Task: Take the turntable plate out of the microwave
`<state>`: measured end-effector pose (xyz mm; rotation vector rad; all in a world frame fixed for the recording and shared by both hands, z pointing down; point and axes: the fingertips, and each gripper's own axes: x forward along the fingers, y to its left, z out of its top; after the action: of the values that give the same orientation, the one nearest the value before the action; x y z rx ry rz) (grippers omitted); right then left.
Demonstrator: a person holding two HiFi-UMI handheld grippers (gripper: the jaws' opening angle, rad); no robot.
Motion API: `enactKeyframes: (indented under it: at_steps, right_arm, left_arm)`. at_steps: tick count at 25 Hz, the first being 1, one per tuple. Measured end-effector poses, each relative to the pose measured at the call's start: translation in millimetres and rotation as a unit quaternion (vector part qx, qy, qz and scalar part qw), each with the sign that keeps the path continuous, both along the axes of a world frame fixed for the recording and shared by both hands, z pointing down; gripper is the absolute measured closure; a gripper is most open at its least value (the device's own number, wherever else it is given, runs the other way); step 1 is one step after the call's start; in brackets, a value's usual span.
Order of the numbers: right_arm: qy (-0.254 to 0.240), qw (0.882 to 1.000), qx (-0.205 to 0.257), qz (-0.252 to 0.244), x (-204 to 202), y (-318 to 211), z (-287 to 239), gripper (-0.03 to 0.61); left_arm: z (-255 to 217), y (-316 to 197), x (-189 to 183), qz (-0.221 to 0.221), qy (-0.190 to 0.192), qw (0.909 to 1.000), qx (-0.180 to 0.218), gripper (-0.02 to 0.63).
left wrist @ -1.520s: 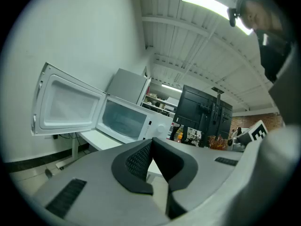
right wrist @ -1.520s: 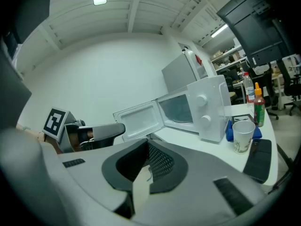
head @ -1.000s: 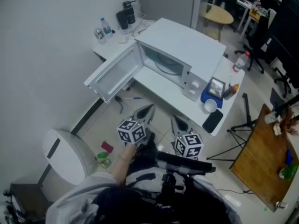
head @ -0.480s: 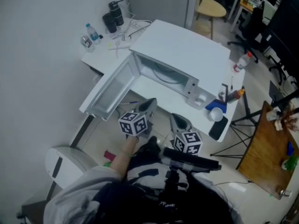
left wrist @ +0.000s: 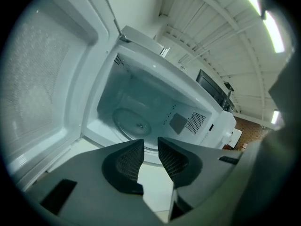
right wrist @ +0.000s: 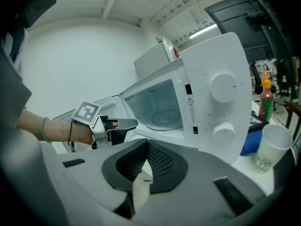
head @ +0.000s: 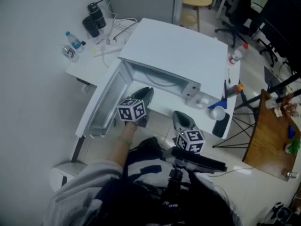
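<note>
The left tongs point(left wrist: 150, 144) are pointing into the open microwave point(head: 181, 48), their jaws just having been opening to a narrow gap with nothing between them. The glass turntable plate point(left wrist: 133, 124) is lying flat on the oven floor beyond. The right tongs point(right wrist: 146, 144) are hovering in front of the control panel point(right wrist: 221, 107), pressed shut and empty.

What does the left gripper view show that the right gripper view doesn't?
Only the left gripper view shows the vent holes and the grey patch on the inner wall. Only the right gripper view shows the knobs, the cup and the bottle. Both show the turntable plate lying inside the open microwave.
</note>
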<state>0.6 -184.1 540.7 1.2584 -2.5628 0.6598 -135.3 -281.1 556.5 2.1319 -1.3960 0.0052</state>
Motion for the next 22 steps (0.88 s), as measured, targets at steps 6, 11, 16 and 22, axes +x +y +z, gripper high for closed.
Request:
enactKeyframes:
  at_steps: [6, 11, 16, 22]
  right_arm:
    - [0.012, 0.999, -0.011, 0.032, 5, -8, 9, 0.571]
    - [0.018, 0.999, -0.016, 0.045, 7, -13, 13, 0.571]
    - [0.02, 0.998, -0.023, 0.054, 10, -13, 16, 0.571]
    - [0.019, 0.997, -0.032, 0.063, 14, -11, 21, 0.571]
  left_arm:
    - [22, -44, -11, -0.001, -0.004, 0.9994, -0.034, 0.478]
    - [30, -64, -18, -0.02, -0.01, 0.9977, -0.064, 0.434]
    - [41, -78, -17, -0.028, -0.005, 0.995, -0.095, 0.417]
    - [37, -96, -21, -0.07, 0.05, 0.9919, -0.094, 0.416]
